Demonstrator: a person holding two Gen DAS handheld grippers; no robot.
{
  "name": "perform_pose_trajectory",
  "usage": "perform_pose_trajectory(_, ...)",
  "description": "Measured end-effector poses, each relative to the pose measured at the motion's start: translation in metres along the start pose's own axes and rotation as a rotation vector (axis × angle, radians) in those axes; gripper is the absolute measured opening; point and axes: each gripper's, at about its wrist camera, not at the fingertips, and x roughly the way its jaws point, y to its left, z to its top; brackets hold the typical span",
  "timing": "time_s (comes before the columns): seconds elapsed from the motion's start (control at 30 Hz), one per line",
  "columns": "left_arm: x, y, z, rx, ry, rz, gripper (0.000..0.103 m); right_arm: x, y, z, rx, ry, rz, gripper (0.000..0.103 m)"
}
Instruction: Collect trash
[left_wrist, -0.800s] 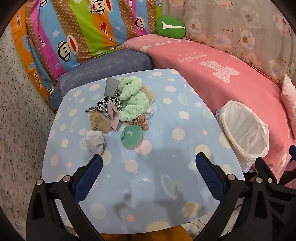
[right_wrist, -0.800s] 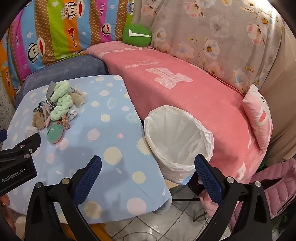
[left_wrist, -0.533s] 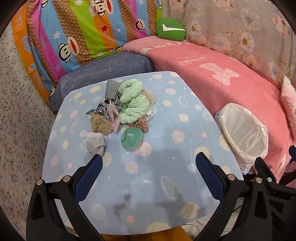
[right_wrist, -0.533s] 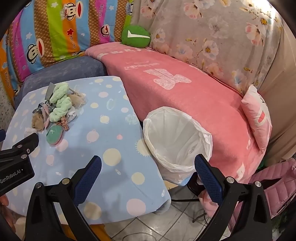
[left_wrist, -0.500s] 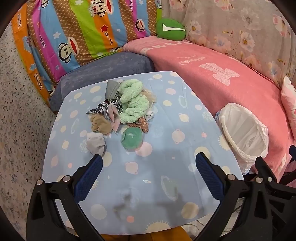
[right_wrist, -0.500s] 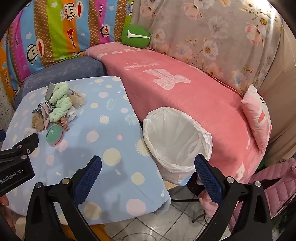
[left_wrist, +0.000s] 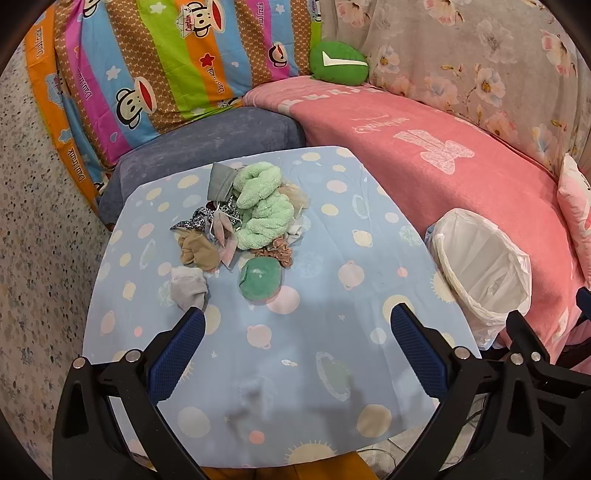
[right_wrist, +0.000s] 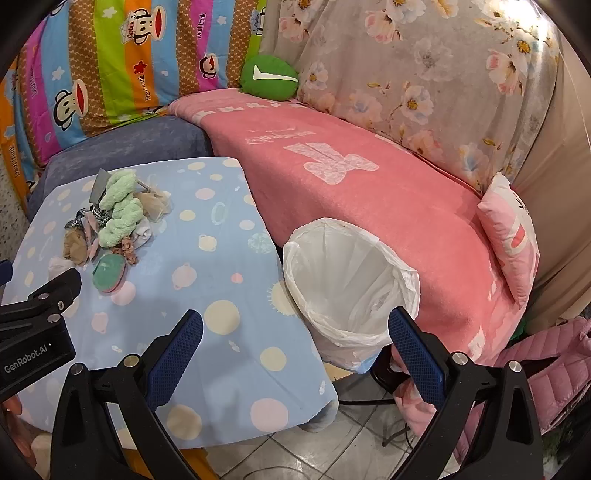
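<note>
My left gripper (left_wrist: 295, 332) is spread wide, with nothing between its blue pads. It hangs over the tabletop (left_wrist: 295, 387), which has a light blue cloth with dots and planets on it. My right gripper (right_wrist: 295, 336) is spread wide too and holds nothing. It hangs over the edge of the tabletop, near the bin.

The trash sits in a little pile (left_wrist: 240, 218) on the far left part of the tabletop, well apart from both grippers. In the pile I see a fluffy green cloth (left_wrist: 262, 206), a grey piece (left_wrist: 219, 181), a black and white spotted scrap (left_wrist: 195, 221), a tan bundle (left_wrist: 195, 253) and a brown frilly bit (left_wrist: 277, 253). A round green thing (left_wrist: 260, 278) lies just in front of the pile. A small grey wad (left_wrist: 188, 290) lies to its left, close to the tip of my left gripper's left pad.

The bin (right_wrist: 351, 291) has a white bag in it and I see nothing in the bag. It stands between the tabletop and the sofa with the pink blanket (right_wrist: 351, 177). A green cushion (right_wrist: 269, 77) rests at the back of the sofa.
</note>
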Motion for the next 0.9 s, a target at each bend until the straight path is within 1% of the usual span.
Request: perform_pose_trajectory(0.9,-0.0054,-0.0032,-0.0019,0.006,-0.014,0.012,0.096,-0.0041,-0.0012,-0.0015,0.000,-0.005,-0.010,0.096)
